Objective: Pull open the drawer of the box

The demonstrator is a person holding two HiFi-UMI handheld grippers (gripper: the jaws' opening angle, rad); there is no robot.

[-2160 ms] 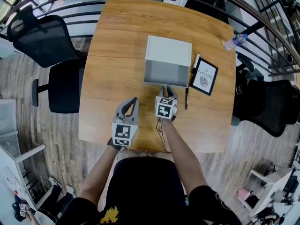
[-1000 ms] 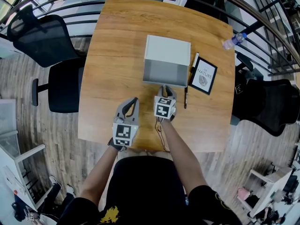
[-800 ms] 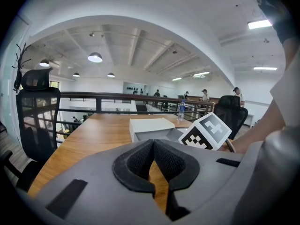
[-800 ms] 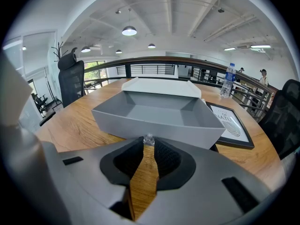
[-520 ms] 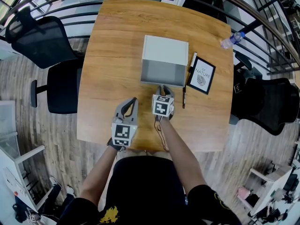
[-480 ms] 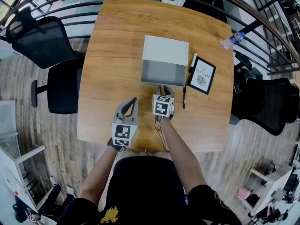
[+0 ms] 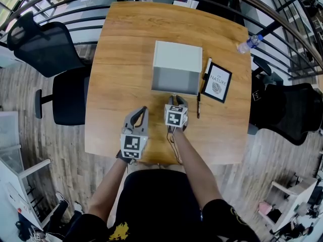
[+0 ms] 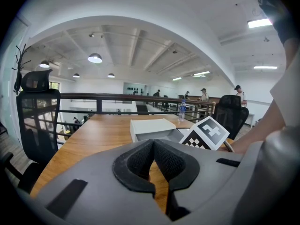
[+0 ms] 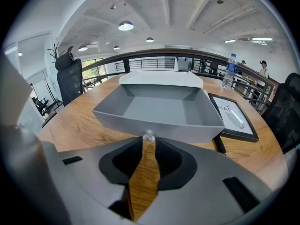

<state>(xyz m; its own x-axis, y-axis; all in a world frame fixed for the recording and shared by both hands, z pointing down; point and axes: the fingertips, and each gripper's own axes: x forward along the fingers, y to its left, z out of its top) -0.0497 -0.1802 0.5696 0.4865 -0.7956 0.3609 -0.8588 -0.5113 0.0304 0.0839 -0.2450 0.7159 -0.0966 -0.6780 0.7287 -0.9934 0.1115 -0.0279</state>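
Pinches the small clear knob [image 9: 149, 135] on the front of the gray drawer [image 9: 159, 108] with the right gripper [image 9: 149, 143], jaws at a narrow slit with the knob caught at their tips. Has the drawer standing out of the white box [image 7: 179, 58] toward the near edge of the wooden table [image 7: 121, 49], open at the top. Finds the box about midway between the left and right edges, nearer the far edge than the near one. Holds the left gripper [image 7: 142, 111] over the table by the near edge, just left of the right gripper and apart from the box, jaws pressed together pad against pad. Shows, just right of the box toward the right edge, a black-framed picture [image 7: 217, 81] lying flat, with a dark pen [image 7: 198, 105] on its near side and a white marker [image 7: 208, 66] between frame and box. Shows also a water bottle [image 7: 251, 44] lying at the far right corner.
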